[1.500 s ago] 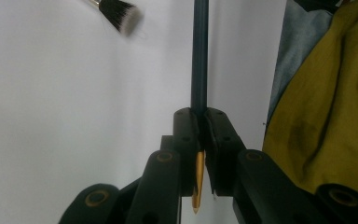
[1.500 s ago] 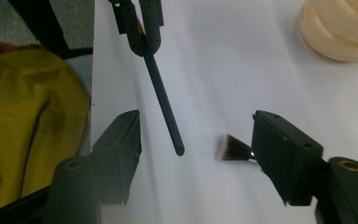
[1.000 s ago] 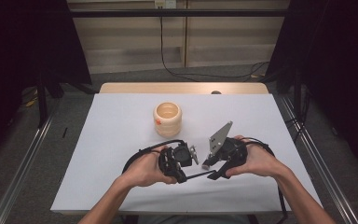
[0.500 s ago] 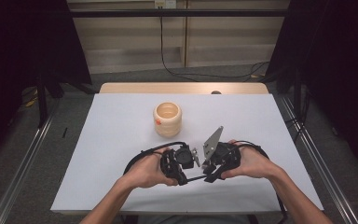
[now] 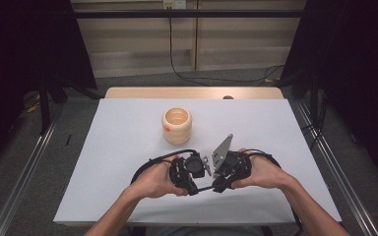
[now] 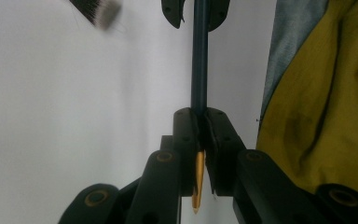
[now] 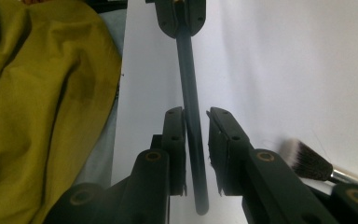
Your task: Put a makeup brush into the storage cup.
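Right gripper [image 5: 221, 183] nearer left gripper [image 5: 193, 186], closing round clamped brush handle [image 7: 191, 112], over white table [image 5: 128, 142].

Showing matte black on both tools: the left tool [image 5: 189, 172] and the right tool [image 5: 229, 173], brass-coloured rivets glinting at their joints. Running between them, a slim dark blue-black brush handle [image 6: 199, 60] ending in a gold tip [image 6: 197, 179]. Fanning out nearby, a second brush's dark bristles fading to pale grey tips [image 7: 303, 161] above a silver ferrule. Spreading beneath, a plain white counter [image 5: 128, 147]. Standing behind, a cream ribbed cup [image 5: 177, 125] bearing a small orange mark. Draping alongside, mustard-yellow cloth [image 7: 37, 116] over grey-blue fabric [image 6: 284, 42].
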Motion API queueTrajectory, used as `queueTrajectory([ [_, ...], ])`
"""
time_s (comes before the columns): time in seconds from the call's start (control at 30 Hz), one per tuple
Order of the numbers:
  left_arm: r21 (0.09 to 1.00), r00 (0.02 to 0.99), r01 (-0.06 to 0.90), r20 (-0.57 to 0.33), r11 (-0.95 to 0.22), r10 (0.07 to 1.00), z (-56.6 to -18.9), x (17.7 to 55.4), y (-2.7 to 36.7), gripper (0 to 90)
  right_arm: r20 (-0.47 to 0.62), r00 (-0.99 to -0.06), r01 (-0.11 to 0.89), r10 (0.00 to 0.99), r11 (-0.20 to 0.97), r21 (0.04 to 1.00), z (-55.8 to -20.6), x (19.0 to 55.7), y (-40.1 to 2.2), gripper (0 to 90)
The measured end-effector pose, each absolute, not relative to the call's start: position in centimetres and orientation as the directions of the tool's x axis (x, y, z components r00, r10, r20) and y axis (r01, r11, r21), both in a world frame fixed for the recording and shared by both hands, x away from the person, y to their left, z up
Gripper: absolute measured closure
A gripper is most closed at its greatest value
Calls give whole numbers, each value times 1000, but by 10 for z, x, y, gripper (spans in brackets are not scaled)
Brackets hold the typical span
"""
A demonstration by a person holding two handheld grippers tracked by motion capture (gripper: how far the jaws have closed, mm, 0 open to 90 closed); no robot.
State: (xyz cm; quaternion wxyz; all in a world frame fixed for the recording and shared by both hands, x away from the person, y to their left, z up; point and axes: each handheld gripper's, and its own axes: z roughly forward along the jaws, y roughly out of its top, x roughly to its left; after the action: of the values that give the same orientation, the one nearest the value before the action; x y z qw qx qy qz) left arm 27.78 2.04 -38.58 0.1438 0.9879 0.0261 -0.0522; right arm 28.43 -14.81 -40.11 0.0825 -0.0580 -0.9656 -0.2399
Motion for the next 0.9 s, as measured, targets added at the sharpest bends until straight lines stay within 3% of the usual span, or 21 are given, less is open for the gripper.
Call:
queueTrajectory([
  [0.17,303,991,88,-127,-949,52,-385,276,22,837,174,-983,133,56,875,466,-400,283,-146,826],
  [0.57,317,991,70,-133,-946,29,-385,276,24,823,194,-981,123,32,869,479,-402,282,-148,849],
  [0.9,407,993,79,-112,-910,36,-383,274,26,662,172,-985,112,28,857,503,-401,283,-152,850],
])
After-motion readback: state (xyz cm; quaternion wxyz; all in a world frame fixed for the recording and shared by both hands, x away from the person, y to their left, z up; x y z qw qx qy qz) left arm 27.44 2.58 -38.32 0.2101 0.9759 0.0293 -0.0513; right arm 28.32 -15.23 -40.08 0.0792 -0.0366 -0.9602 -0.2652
